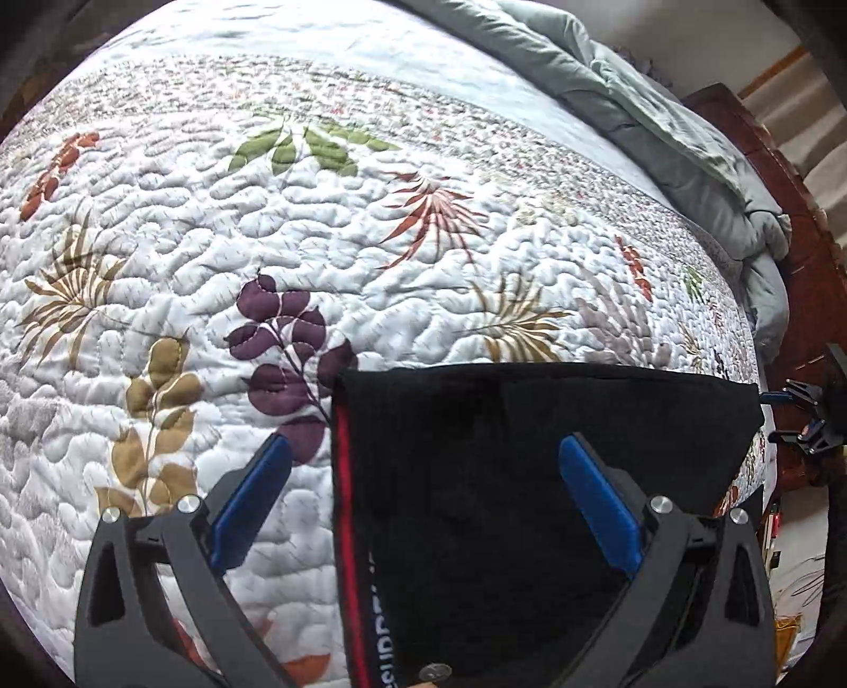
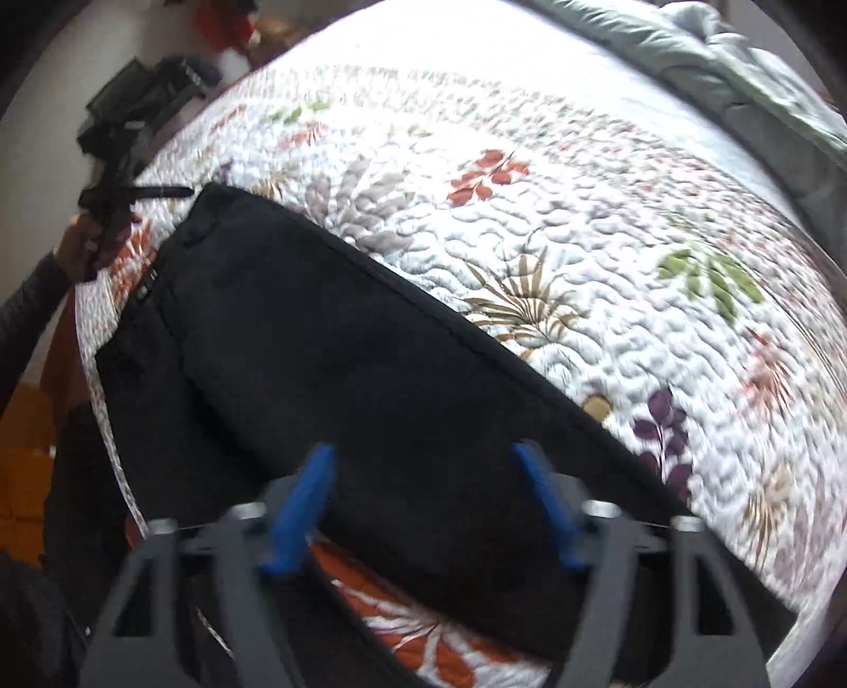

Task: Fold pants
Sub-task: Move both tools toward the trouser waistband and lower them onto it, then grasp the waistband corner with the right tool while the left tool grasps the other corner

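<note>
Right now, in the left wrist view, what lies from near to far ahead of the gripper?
Left gripper with open jaws → black pants → leaf-print quilt → plain pale blue band → bunched grey-green comforter.

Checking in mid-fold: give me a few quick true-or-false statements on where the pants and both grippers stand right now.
1. The black fabric pants lie on a white quilted bedspread with a leaf pattern. True.
2. The pants carry a yellow side stripe. False: the stripe is red.
3. The left gripper is open, one blue pad over the pants, the other over the quilt. True.
4. The right gripper is clamped shut on a pillow. False: its jaws stand apart above the pants.
5. A rumpled grey-green comforter is bunched along the bed's far edge. True.
</note>
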Action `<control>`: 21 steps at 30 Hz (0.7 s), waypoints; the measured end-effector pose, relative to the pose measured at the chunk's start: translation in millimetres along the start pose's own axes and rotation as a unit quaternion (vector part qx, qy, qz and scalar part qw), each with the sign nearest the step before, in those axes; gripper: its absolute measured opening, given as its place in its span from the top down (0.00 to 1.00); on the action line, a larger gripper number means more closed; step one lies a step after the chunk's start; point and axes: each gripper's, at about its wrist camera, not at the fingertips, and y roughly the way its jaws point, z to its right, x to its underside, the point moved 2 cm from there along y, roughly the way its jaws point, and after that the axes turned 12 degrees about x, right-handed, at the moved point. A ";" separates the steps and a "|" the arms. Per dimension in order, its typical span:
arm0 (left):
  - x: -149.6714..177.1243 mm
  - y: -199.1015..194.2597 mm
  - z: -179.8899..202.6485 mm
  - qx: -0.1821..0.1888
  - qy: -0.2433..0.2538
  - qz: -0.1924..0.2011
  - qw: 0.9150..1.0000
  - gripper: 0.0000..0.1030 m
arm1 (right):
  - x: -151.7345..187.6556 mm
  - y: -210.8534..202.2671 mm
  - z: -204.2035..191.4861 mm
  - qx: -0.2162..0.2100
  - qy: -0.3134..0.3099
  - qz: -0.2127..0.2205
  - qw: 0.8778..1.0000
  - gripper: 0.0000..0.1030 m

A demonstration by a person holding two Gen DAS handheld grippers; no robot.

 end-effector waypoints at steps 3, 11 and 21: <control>-5.5 16.3 -8.0 -0.012 0.013 -0.031 0.999 0.04 | -15.6 28.4 6.3 -0.016 -0.025 -0.044 0.999 0.56; -13.6 40.9 -0.5 0.003 0.079 -0.093 0.992 0.40 | -42.3 65.2 27.9 -0.016 -0.053 -0.084 0.995 0.45; -18.5 51.1 -1.4 0.034 0.079 -0.113 0.990 0.25 | -50.1 99.7 25.2 -0.012 -0.078 -0.132 0.988 0.40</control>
